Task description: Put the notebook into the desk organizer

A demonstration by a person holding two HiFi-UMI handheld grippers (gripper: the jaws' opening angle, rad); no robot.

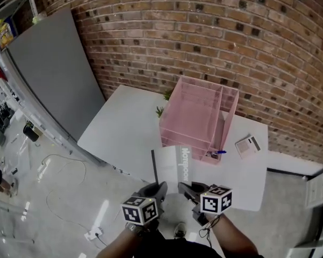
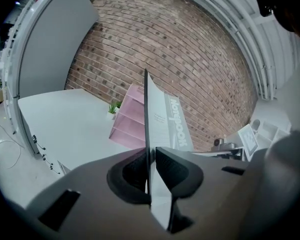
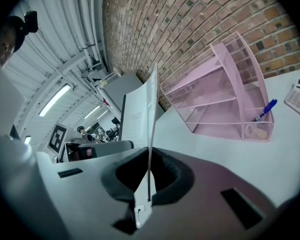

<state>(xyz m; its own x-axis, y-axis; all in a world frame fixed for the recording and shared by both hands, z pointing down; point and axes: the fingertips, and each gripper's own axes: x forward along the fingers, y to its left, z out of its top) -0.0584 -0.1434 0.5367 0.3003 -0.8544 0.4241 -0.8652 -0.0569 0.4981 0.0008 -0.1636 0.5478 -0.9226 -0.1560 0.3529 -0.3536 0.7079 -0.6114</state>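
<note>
A grey-white notebook [image 1: 173,165] hangs in the air just in front of the pink mesh desk organizer [image 1: 196,117], held by both grippers at its near edge. My left gripper [image 1: 157,190] is shut on the notebook's left near corner; the notebook [image 2: 162,121] stands edge-on between its jaws. On the right near corner my right gripper [image 1: 187,190] is shut too, and there the notebook [image 3: 140,114] rises thin between the pads. The organizer [image 3: 225,94] stands on the white table [image 1: 124,133] with its shelves facing me.
A blue pen [image 1: 217,152] lies in the organizer's front tray. A small calculator [image 1: 247,145] sits on the table to the right. A little green plant [image 1: 162,109] stands behind the organizer's left side. A brick wall [image 1: 204,31] and a grey panel [image 1: 54,74] bound the back.
</note>
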